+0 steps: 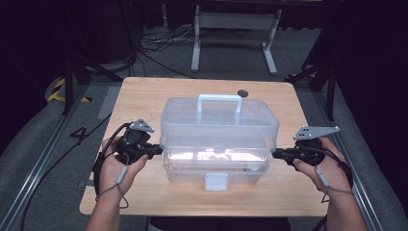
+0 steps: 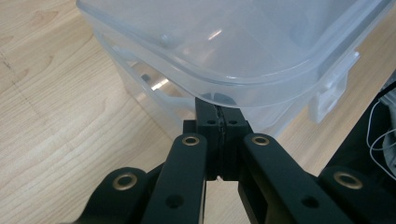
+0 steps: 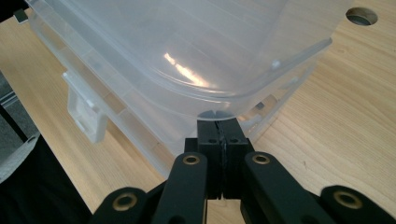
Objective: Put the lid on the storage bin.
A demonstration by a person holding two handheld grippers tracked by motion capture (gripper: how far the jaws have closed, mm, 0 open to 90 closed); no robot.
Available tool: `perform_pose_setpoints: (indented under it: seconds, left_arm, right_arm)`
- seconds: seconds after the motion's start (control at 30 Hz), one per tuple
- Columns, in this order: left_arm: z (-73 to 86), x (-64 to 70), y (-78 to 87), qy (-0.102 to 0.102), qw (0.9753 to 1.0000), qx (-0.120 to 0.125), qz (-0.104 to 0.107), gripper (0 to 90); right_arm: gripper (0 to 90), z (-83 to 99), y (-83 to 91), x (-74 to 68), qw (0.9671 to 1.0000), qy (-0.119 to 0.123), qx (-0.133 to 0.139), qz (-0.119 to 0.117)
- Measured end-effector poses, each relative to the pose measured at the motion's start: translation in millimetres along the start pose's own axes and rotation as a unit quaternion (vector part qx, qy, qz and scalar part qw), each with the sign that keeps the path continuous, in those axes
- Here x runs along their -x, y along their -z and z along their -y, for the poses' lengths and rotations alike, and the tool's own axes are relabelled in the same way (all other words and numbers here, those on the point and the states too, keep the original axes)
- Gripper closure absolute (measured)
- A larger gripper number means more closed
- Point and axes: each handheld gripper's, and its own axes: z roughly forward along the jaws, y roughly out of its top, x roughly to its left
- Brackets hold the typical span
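A clear plastic box stands in the middle of the wooden table (image 1: 144,96). Its lid (image 1: 219,122) carries a pale handle (image 1: 220,98) and sits slightly raised above the base (image 1: 216,168). A white latch (image 1: 216,182) hangs at the front. My left gripper (image 1: 160,149) is shut, its tips tucked under the lid's left rim. My right gripper (image 1: 273,153) is shut too, with its tips under the right rim. In the left gripper view the closed left gripper (image 2: 218,106) touches the underside of the lid (image 2: 243,37). The right gripper (image 3: 217,123) meets the lid (image 3: 187,42) the same way.
A round cable hole (image 1: 243,92) lies in the table behind the box. Beyond the table stand a white desk frame (image 1: 235,21) and loose cables (image 1: 159,41) on the floor. Bare wood shows to both sides of the box and in front of it.
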Motion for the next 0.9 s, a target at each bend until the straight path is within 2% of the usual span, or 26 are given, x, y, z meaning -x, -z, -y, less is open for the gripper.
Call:
perform_pose_setpoints:
  seconds: [0.33, 0.63, 0.9]
  left_arm:
    - [0.3, 0.7, -3.2, -0.009, 0.9996, -0.027, 0.004, 89.7]
    - [-0.2, -2.5, -5.2, -0.016, 0.9983, -0.051, 0.022, 89.7]
    - [-0.6, -3.2, -5.7, -0.022, 0.9974, -0.065, 0.025, 89.8]
  right_arm:
    - [90.0, 1.2, -2.3, -0.6, 0.9997, 0.008, -0.024, 0.0]
    - [89.5, 2.1, -3.8, -2.3, 0.9989, 0.016, -0.042, -0.008]
    - [89.3, 3.2, -5.2, -2.1, 0.9982, 0.02, -0.056, -0.009]
